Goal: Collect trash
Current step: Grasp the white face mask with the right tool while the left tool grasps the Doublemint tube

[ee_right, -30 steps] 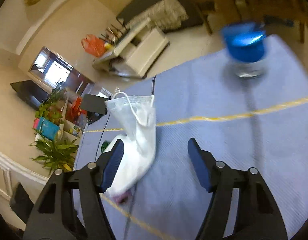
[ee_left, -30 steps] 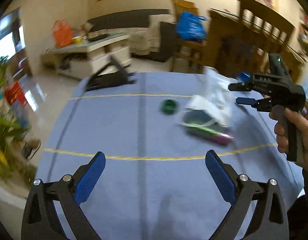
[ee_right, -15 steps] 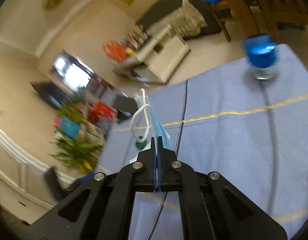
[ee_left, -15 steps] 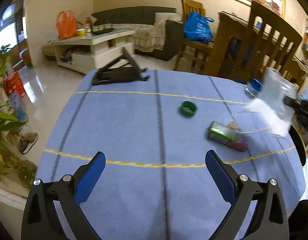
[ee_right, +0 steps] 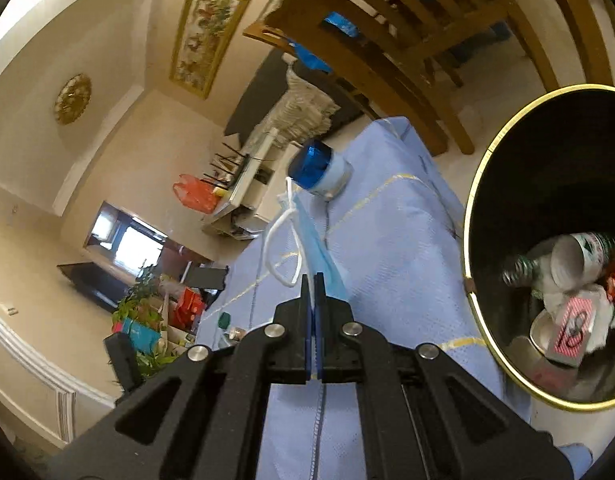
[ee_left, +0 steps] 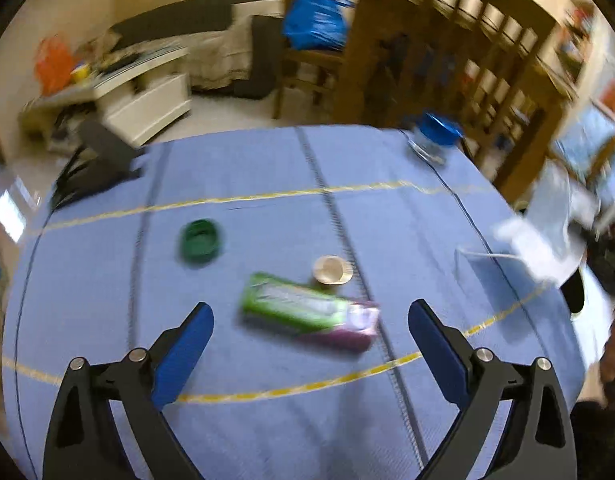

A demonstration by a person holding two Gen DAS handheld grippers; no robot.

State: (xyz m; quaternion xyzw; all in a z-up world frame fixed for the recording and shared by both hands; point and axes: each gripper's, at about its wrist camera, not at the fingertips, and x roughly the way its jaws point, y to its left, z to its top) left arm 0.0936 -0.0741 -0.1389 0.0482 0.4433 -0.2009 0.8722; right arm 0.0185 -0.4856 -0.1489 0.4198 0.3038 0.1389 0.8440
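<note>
My right tool (ee_right: 315, 280) is clamped fully together on a thin edge of the pale blue disposable face mask with white ear loops (ee_right: 307, 232), which dangles past the tips in the centre of the right wrist view. The round black bin with a gold rim (ee_right: 473, 216) sits at the right edge of that frame, already holding a bottle, a cup and crumpled paper. The pinch takes only a sliver of the fabric, so I judge the mask could slide out if I swing fast, or a loop could snag the rim and leave it draped outside. Letting go short of the opening would drop it on the floor.

My left tool (ee_left: 309, 334) stands wide apart and holds nothing, poised over the green and purple foil snack wrapper (ee_left: 307, 312) lying flat low in the centre of the left wrist view. A flat, slippery wrapper may skid on the cloth instead of lifting.

The blue cloth-covered bench (ee_left: 247, 168) has open room around the wrapper; the small tan paper cup (ee_left: 332, 270) lies just beside it, and the green plastic cap (ee_left: 199, 240) is further left. The blue-lidded glass jar (ee_left: 433, 140) stands near the far edge at upper right, where a careless sweep could knock it off.
</note>
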